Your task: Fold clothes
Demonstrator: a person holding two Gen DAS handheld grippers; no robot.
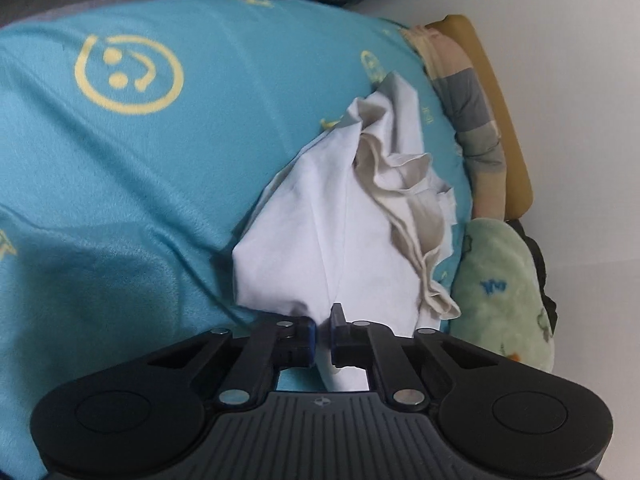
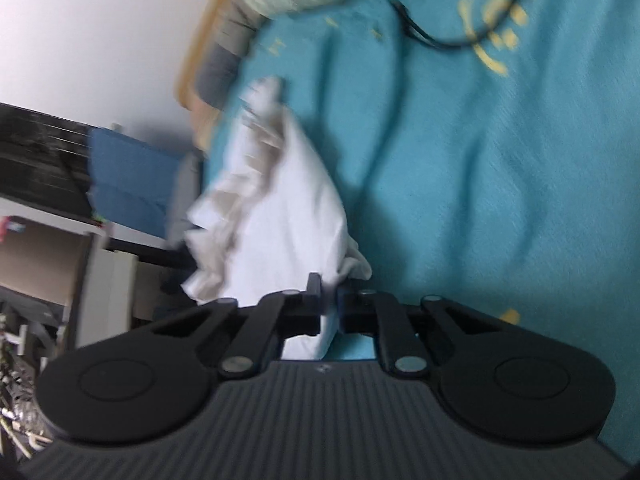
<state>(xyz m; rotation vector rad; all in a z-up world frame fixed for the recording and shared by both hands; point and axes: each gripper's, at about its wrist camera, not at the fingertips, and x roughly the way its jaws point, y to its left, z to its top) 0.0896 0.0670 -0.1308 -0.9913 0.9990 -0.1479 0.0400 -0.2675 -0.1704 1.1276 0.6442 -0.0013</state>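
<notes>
A white garment (image 1: 320, 232) hangs bunched above a teal bedspread (image 1: 140, 160) with yellow smiley prints. My left gripper (image 1: 323, 334) is shut on one corner of the garment, which stretches away from the jaws toward a crumpled off-white edge (image 1: 404, 200). In the right wrist view, my right gripper (image 2: 329, 304) is shut on another part of the same white garment (image 2: 288, 208), which hangs to the left over the bedspread (image 2: 480, 200). That view is motion-blurred.
A green plush pillow (image 1: 504, 288) and a striped cloth (image 1: 472, 112) lie at the bed's edge by a yellow headboard (image 1: 496, 100). A black cable (image 2: 424, 36) lies on the bedspread. A blue chair (image 2: 132, 184) and a desk (image 2: 48, 232) stand beside the bed.
</notes>
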